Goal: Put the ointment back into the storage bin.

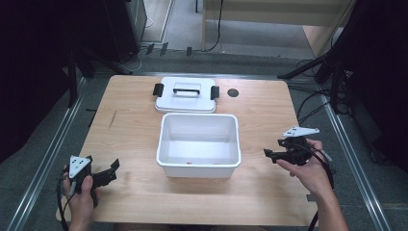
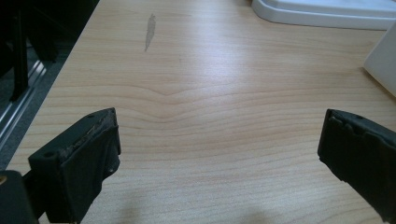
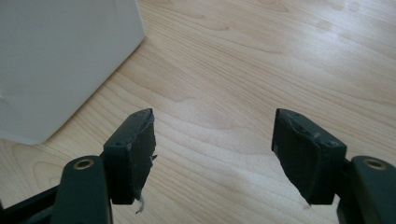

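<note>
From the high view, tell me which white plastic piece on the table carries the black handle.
The flat lid at the table's far side: it bears a black handle and a black clip at each end. The open box nearer the person has plain white walls.

Tabletop (image 1: 130, 144): pale wood grain, smooth, faint sheen noted. Box (image 1: 198, 144) and lid (image 1: 185, 102): white plastic, smooth, slightly glossy. Lid handle (image 1: 186, 88): black, matt. Pads (image 3: 140, 149) of the right hand-held gripper (image 3: 212, 154): matt black, frayed at edges.

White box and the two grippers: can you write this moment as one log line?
white box: open, mid-table | lid: flat behind box | left gripper: open, holds nothing | right gripper: open, holds nothing, beside box
</note>
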{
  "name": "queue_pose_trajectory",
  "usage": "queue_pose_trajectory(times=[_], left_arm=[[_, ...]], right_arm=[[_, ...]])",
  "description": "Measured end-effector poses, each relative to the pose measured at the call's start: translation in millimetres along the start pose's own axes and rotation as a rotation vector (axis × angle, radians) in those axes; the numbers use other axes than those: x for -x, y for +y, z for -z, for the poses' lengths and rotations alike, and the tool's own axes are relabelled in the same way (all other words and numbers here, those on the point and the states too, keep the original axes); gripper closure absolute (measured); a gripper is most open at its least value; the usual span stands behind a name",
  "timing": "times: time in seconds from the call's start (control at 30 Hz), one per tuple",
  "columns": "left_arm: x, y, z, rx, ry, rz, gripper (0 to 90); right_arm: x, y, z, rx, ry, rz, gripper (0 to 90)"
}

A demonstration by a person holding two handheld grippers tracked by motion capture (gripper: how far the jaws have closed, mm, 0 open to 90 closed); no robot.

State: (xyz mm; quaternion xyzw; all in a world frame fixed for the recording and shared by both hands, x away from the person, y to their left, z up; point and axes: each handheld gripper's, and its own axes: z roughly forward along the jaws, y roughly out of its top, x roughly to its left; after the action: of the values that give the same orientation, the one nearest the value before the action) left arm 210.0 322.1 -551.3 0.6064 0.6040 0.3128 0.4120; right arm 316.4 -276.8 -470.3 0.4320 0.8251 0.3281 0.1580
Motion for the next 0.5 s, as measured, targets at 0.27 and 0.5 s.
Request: queue_pose_trajectory(times=[0.27, 0.5], left_arm=[[0.1, -0.1, 0.1, 0.001, 0.001, 0.001, 0.0], [0.2, -0.1, 0.2, 0.001, 0.002, 0.001, 0.0]], right_arm=[[1.9, -22.0, -1.4, 0.068, -0.051, -0.034, 28.9], [7.5, -46.7, -4.9, 0.115, -0.096, -0.088, 25.1]])
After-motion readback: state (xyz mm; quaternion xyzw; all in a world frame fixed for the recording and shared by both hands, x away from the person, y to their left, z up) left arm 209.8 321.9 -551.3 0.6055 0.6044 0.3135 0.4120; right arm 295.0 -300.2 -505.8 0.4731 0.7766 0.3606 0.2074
